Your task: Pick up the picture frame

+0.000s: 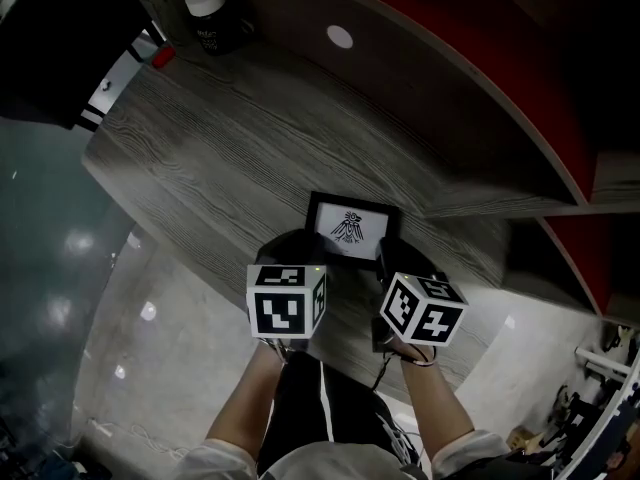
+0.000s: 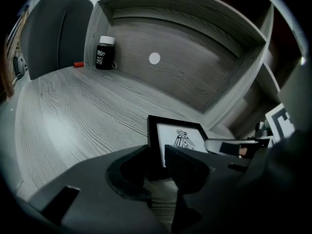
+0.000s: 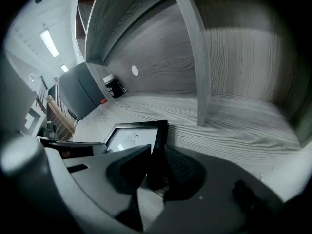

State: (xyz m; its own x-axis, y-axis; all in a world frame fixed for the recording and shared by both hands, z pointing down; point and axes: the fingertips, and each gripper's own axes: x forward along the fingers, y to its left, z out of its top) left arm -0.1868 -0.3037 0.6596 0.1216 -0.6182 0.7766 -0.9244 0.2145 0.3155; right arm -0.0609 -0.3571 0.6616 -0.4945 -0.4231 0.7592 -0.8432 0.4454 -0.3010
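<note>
A: Picture frame (image 1: 351,226), position?
B: On the grey wood-grain tabletop (image 1: 230,158), near its front edge. A dark bird-like print shows in it.

A: Grippers?
B: Left gripper (image 2: 157,147): fingers (image 2: 186,165) straddle the frame's left rail, narrowly parted, not clamped. Right gripper (image 3: 158,146): fingers (image 3: 135,161) pinched on the frame's right rail.

A: Containers?
B: One. Black jar (image 1: 210,13), white lid on, upright, well beyond the frame and to its left, against the back panel. It is opaque, so its contents cannot be read. Small red object (image 1: 163,56) just beside the jar, further left of the frame.
</note>
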